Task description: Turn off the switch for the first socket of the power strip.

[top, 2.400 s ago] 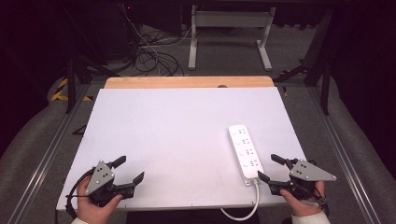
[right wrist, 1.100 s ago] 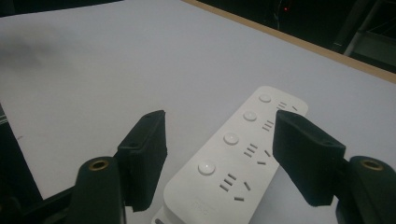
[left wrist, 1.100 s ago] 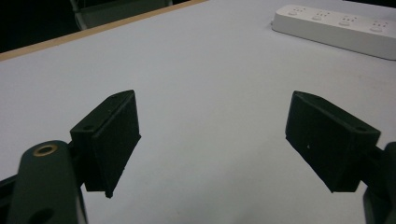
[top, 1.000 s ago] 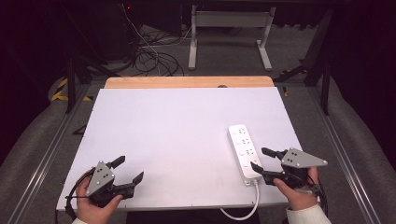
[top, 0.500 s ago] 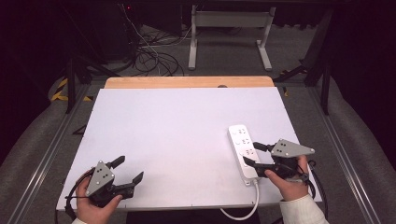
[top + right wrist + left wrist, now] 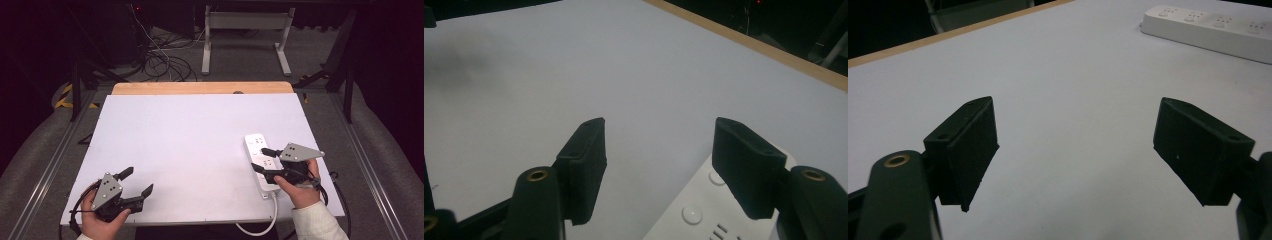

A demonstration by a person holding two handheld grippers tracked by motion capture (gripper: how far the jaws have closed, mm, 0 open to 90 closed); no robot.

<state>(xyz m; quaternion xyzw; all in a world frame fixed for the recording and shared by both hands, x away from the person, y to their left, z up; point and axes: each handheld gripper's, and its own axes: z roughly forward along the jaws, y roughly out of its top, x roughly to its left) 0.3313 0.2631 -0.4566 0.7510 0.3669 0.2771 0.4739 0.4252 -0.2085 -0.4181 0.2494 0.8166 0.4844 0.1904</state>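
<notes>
A white power strip lies lengthwise on the right side of the white table, its cord running off the near edge. My right gripper hovers over the strip's middle, pointing left, jaws open with nothing between them. From the right gripper view the strip shows below the right jaw, with round buttons on it. My left gripper rests at the near left corner, open and empty. In the left gripper view the strip lies far off at the upper right.
A wooden strip borders the table's far edge. Beyond it stand a metal stand and a tangle of cables on the floor. Metal rails run along both sides of the table.
My right gripper has moved left from the table's right edge to above the power strip. The left gripper has stayed in place.
</notes>
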